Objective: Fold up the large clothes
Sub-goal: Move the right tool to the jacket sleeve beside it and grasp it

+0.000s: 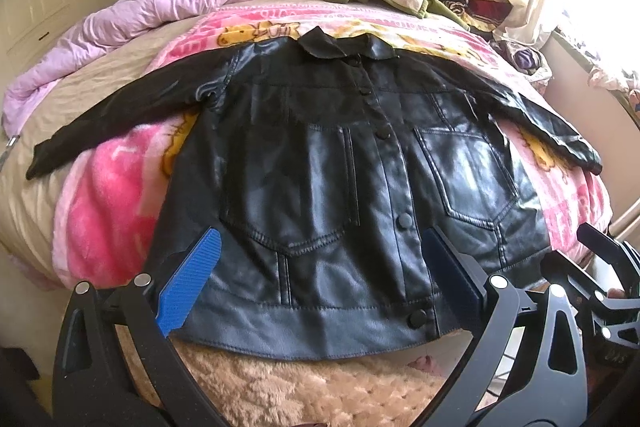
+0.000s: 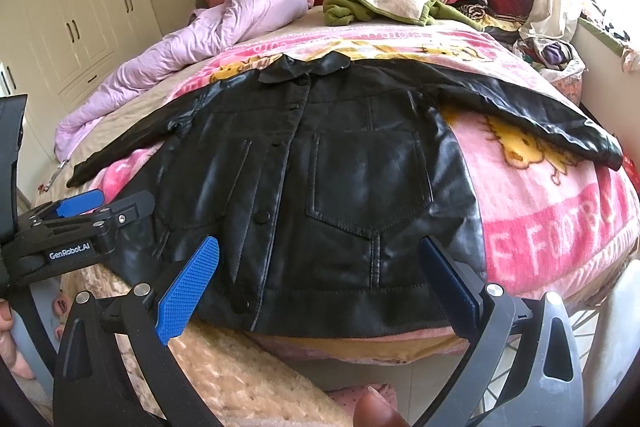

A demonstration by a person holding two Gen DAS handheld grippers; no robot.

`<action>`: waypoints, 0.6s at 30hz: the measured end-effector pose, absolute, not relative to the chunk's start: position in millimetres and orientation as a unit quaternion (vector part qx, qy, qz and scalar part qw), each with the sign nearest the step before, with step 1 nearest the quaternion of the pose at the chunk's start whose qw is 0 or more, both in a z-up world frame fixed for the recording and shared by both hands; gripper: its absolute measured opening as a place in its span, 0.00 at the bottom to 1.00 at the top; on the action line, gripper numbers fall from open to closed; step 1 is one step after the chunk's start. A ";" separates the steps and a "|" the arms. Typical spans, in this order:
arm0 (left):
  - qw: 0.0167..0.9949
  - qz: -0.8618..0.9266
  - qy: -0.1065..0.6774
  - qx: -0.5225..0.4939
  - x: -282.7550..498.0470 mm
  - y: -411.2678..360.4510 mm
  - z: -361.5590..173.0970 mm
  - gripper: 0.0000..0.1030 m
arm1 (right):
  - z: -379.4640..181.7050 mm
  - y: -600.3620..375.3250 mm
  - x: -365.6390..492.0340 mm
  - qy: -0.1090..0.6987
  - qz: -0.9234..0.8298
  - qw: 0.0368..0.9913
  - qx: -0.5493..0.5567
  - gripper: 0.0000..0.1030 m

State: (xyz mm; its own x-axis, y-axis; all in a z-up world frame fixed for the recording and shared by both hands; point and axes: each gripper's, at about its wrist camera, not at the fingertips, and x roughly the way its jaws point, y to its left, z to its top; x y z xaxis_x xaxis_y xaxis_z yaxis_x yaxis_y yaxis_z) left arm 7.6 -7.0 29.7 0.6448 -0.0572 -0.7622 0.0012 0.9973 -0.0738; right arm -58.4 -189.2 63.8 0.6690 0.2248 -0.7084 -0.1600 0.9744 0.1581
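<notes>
My left gripper (image 1: 320, 275) and right gripper (image 2: 320, 275) are both wide open, holding nothing, just above the black jacket (image 1: 340, 163) lying flat on the pink blanket (image 1: 112, 211).

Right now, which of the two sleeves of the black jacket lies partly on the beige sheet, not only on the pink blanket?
The left sleeve: its cuff end reaches past the pink blanket onto the beige sheet. The right sleeve rests only on pink.

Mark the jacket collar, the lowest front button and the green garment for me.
jacket collar (image 1: 320, 45), left wrist view, on its left flap.
lowest front button (image 1: 417, 317), left wrist view, on its face.
green garment (image 2: 344, 11), right wrist view, on its bunched left end.
</notes>
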 end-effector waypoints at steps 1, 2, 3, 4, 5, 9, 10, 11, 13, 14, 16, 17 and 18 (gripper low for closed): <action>0.907 -0.016 0.419 -0.034 9.3 -6.0 30.5 0.91 | 65.0 -187.8 -55.6 0.394 0.107 0.912 0.042 0.96; 0.908 -0.015 0.418 -0.034 12.3 -5.1 32.0 0.91 | 67.6 -186.5 -52.0 0.393 0.110 0.912 0.043 0.96; 0.908 -0.012 0.417 -0.032 17.1 -4.0 34.2 0.91 | 70.5 -185.8 -48.9 0.390 0.111 0.913 0.043 0.96; 0.909 -0.009 0.416 -0.033 19.9 -3.0 35.7 0.91 | 73.3 -184.8 -45.9 0.386 0.111 0.915 0.042 0.96; 0.909 -0.007 0.414 -0.034 23.6 -1.6 37.8 0.91 | 77.4 -183.7 -42.2 0.382 0.111 0.917 0.038 0.96; 0.912 0.002 0.409 -0.031 41.0 3.3 47.8 0.91 | 89.9 -180.6 -26.2 0.369 0.112 0.922 0.039 0.96; 0.913 0.004 0.407 -0.031 43.8 4.2 50.2 0.91 | 92.1 -181.1 -22.4 0.368 0.113 0.922 0.040 0.96; 0.914 0.006 0.405 -0.030 47.6 5.5 52.6 0.91 | 94.8 -180.7 -16.8 0.367 0.113 0.923 0.041 0.96; 0.915 0.006 0.403 -0.031 56.2 7.0 56.7 0.91 | 97.9 -180.5 -8.8 0.364 0.109 0.924 0.041 0.96; 0.915 0.006 0.403 -0.030 60.3 8.0 58.2 0.91 | 99.6 -180.2 -3.3 0.363 0.107 0.925 0.040 0.96; 0.916 0.008 0.399 -0.028 69.2 8.5 62.4 0.91 | 101.8 -180.0 5.0 0.362 0.102 0.926 0.040 0.96; 0.917 0.008 0.399 -0.027 73.4 8.5 64.1 0.91 | 103.0 -180.0 11.2 0.361 0.101 0.926 0.041 0.96; 0.917 0.008 0.398 -0.026 77.2 8.6 66.0 0.91 | 103.0 -180.0 14.2 0.361 0.100 0.926 0.041 0.96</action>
State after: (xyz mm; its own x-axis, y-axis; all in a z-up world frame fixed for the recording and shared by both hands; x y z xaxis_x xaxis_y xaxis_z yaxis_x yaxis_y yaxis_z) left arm 77.2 8.6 66.0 0.6836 -0.0063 -0.7299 -0.0349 0.9985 -0.0414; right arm 14.2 -180.0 103.0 0.7194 0.2137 -0.6609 -0.1551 0.9769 0.1470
